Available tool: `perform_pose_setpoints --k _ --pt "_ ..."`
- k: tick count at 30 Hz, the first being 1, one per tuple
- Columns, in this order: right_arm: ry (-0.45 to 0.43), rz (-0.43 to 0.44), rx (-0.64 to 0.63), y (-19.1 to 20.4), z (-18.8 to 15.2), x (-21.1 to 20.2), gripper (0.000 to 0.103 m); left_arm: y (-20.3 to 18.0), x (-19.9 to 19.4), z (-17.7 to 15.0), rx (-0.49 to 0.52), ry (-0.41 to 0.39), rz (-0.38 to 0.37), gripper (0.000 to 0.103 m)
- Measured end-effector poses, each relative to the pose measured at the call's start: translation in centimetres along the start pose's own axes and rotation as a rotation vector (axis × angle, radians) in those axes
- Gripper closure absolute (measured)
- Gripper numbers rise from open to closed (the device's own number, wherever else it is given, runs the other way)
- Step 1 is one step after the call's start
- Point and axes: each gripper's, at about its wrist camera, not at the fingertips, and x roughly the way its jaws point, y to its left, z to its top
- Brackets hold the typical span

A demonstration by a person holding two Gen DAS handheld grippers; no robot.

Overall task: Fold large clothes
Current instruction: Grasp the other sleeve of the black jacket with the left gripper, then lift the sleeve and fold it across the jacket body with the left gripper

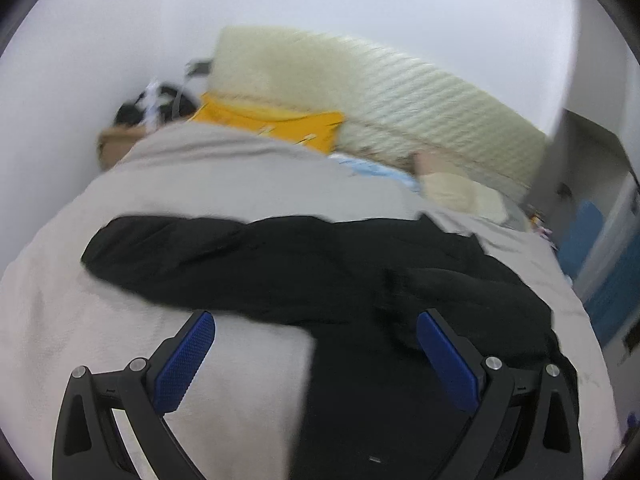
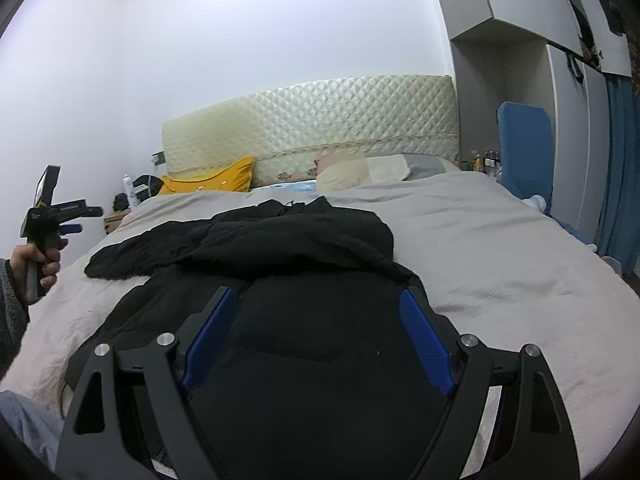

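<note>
Across the grey bed (image 2: 480,240) we see the black garment (image 2: 280,240) lying crumpled mid-cover, our right hand-held gripper (image 2: 316,312) spread wide above it and our left hand-held gripper (image 1: 316,336) likewise apart, gripping nothing.

White walls (image 2: 240,40), quilted headboard (image 2: 312,120), grey bed (image 2: 500,260), possibly wardrobe (image 2: 520,8).

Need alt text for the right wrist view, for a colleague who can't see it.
A black garment lies rumpled on a grey bedspread, with the open right gripper empty above it. At far left a hand holds the left gripper off the bed.
</note>
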Motion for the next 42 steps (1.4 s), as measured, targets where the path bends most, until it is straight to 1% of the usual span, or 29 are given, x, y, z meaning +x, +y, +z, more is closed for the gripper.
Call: perform_pose_setpoints --k 3,6,9,14,16,18,19,21,22,25,29,31,33,34,35,36,39,41,42 --pt "0.026 -0.004 0.024 0.0 0.1 0.9 0.018 5.0 3.0 0.7 -0.108 0.038 -0.018 0.001" --pt "0.066 -0.028 0.011 0.5 0.1 2.0 0.018 9.8 6.4 0.6 -0.21 0.058 -0.023 0.001" --pt "0.115 -0.04 0.022 1.0 0.0 3.3 0.018 13.5 9.8 0.0 -0.297 0.086 -0.036 0.001" --pt "0.162 -0.07 0.043 1.5 -0.2 5.0 0.018 18.8 14.4 -1.0 -0.39 0.121 -0.055 0.001" --pt "0.179 -0.098 0.068 1.5 -0.2 5.9 0.018 21.1 16.4 -1.5 -0.435 0.139 -0.06 0.001" --pt "0.181 -0.115 0.093 1.5 -0.1 6.8 0.018 23.3 18.5 -1.9 -0.469 0.154 -0.072 0.001" --pt "0.182 -0.125 0.097 1.7 -0.1 7.1 0.017 24.2 19.3 -1.9 -0.477 0.158 -0.067 0.001" --pt "0.186 -0.142 0.097 2.2 0.1 7.8 0.017 25.8 20.6 -1.9 -0.489 0.14 -0.075 0.001" --pt "0.192 -0.151 0.093 2.5 0.2 8.2 0.017 26.4 20.8 -1.8 -0.484 0.112 -0.088 0.001" --pt "0.218 -0.162 0.091 3.3 0.1 9.5 0.017 27.1 21.6 -1.3 -0.473 0.057 -0.103 0.001" --pt "0.262 -0.173 0.095 3.5 -0.4 10.8 0.017 27.9 22.0 -0.6 -0.475 -0.018 -0.1 0.003" --pt "0.273 -0.186 0.086 3.5 -0.7 11.2 0.017 28.8 22.1 -0.2 -0.5 -0.041 -0.093 0.014" --pt "0.287 -0.196 0.074 3.6 -0.9 11.5 0.017 29.5 21.9 -0.3 -0.525 -0.063 -0.072 0.043" --pt "0.292 -0.194 0.073 3.7 -1.0 11.5 0.017 29.7 21.5 -0.4 -0.534 -0.079 -0.063 0.05" --pt "0.296 -0.192 0.074 3.7 -1.0 11.5 0.017 29.8 21.3 -0.5 -0.539 -0.091 -0.059 0.063" --pt "0.296 -0.191 0.075 3.6 -1.1 11.2 0.017 29.8 20.8 -0.5 -0.542 -0.106 -0.048 0.072" --pt "0.278 -0.196 0.073 3.4 -0.9 10.6 0.017 29.1 19.0 -0.5 -0.522 -0.137 -0.02 0.083" --pt "0.277 -0.191 0.071 3.5 -0.8 10.5 0.017 27.6 17.8 0.2 -0.495 -0.151 0.0 0.088" --pt "0.271 -0.188 0.068 3.4 -0.8 10.2 0.017 27.1 16.6 0.7 -0.474 -0.157 0.012 0.09"
